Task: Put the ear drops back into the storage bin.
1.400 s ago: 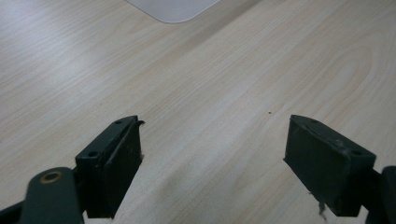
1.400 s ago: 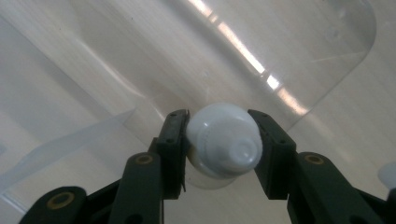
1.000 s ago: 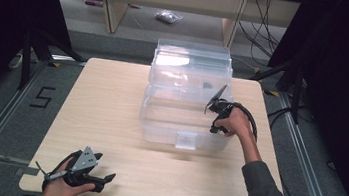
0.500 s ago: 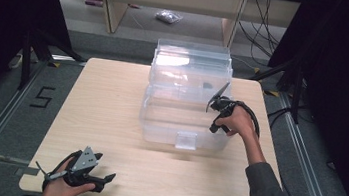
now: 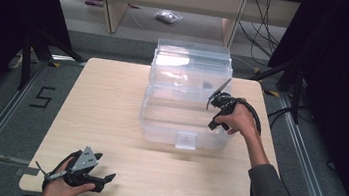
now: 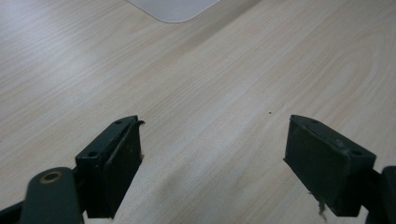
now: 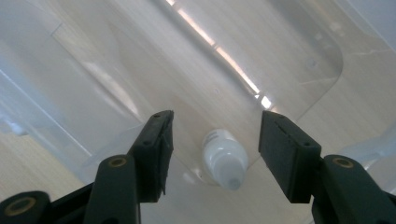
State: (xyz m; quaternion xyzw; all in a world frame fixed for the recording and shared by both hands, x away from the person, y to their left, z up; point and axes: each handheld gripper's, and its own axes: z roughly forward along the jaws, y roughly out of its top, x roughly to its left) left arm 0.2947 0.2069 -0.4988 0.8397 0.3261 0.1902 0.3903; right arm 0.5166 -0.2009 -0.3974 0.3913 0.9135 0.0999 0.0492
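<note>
Right gripper [image 7: 212,156] jaws have just opened off the bottle [image 7: 224,158] (left gripper [image 6: 212,161] wide).

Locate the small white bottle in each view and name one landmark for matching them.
High view: not discernible inside the clear plastic bin, beside the right gripper.
Left gripper view: none visible; wooden table.
Right gripper view: small white bottle at lower centre, between the open jaws, lying on the bin floor.
Shared landmark: the clear plastic bin.
</note>
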